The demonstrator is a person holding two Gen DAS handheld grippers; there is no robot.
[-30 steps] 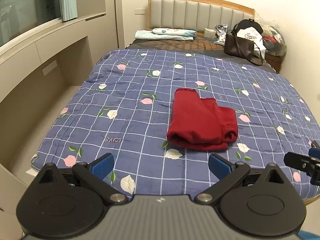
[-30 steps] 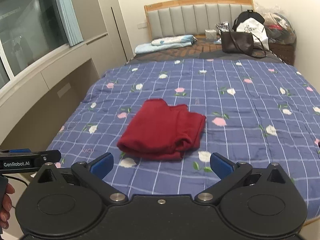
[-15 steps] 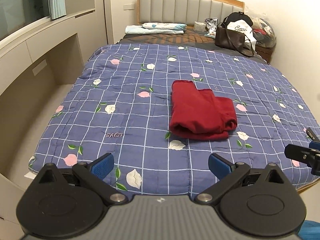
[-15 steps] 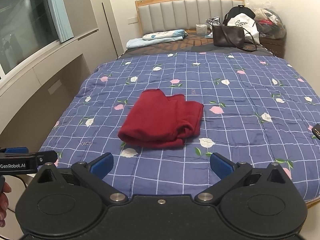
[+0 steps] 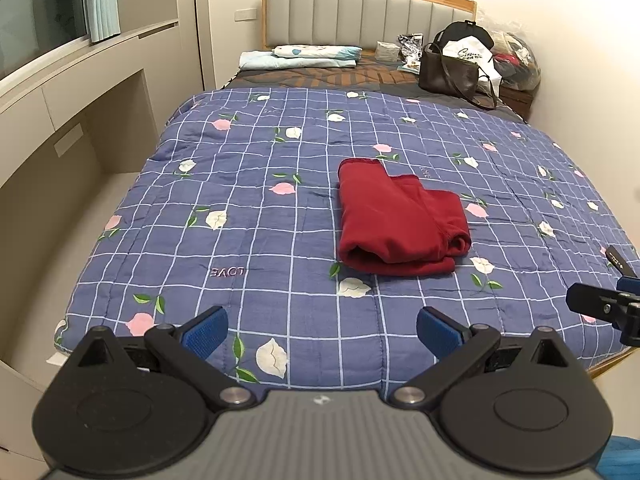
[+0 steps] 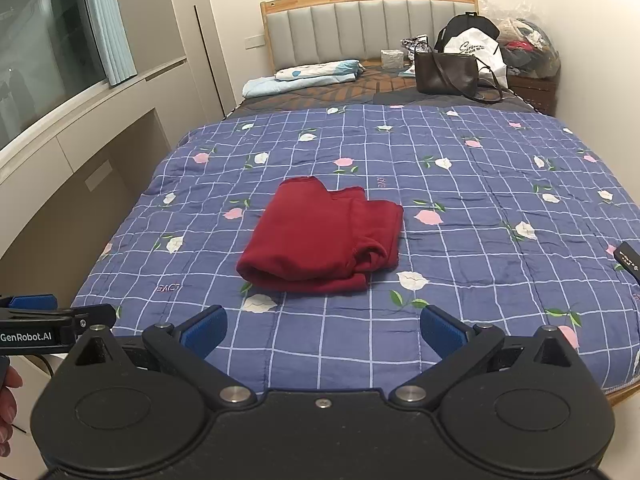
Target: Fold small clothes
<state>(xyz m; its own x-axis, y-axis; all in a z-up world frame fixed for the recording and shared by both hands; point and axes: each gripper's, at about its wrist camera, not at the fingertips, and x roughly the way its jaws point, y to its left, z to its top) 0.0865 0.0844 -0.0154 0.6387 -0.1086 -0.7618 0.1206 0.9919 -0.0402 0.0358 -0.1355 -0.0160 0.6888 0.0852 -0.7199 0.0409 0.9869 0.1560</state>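
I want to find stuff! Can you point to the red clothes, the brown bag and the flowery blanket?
red clothes (image 6: 320, 236): right wrist view, middle of folded top.
brown bag (image 6: 446, 74): right wrist view, front panel.
flowery blanket (image 5: 260, 216): left wrist view, bare patch left of clothes.

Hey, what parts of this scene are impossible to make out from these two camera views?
- Red garment: type unclear in both views; folded layers hide its shape.
- Small black object: right wrist view, cut off by the edge.
- Clear bag: contents too small and jumbled.
- Hand: right wrist view, mostly out of frame.

2 foot-end views toward headboard (image 5: 368, 12)
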